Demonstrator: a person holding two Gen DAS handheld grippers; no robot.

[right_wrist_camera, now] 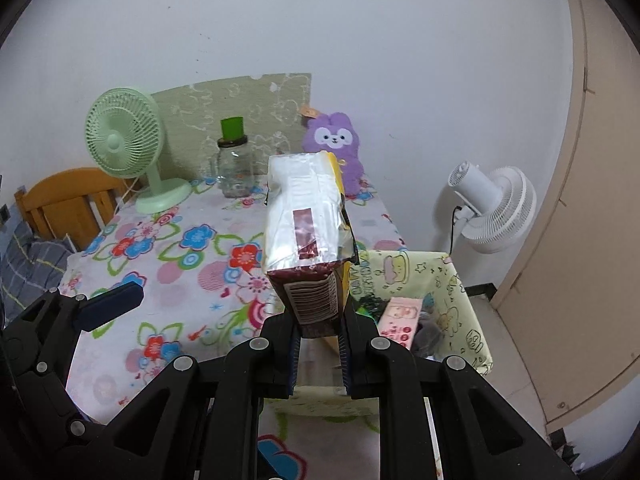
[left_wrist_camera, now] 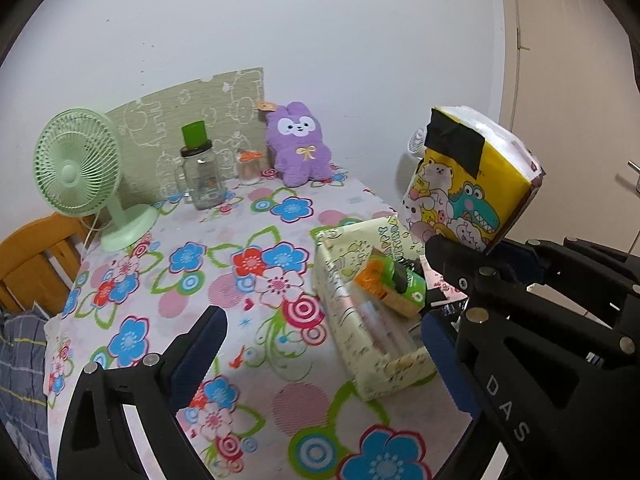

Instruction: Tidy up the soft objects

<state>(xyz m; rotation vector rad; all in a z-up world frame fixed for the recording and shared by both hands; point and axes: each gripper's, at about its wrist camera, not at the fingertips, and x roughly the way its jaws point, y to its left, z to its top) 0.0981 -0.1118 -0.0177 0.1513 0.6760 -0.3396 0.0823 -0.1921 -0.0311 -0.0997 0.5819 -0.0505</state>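
The flowered table [left_wrist_camera: 248, 216] carries a pale storage box [left_wrist_camera: 352, 320] at its right edge, with small packs already inside. Above the box the right gripper [right_wrist_camera: 318, 334] is clamped on the bottom end of a yellow tissue pack [right_wrist_camera: 308, 216] – light, squashy, slick film, so it likely sags unless pinched near an end seam. The left gripper [left_wrist_camera: 320, 336] hangs spread wide, empty – a purple plush [left_wrist_camera: 298, 144] sits at the back
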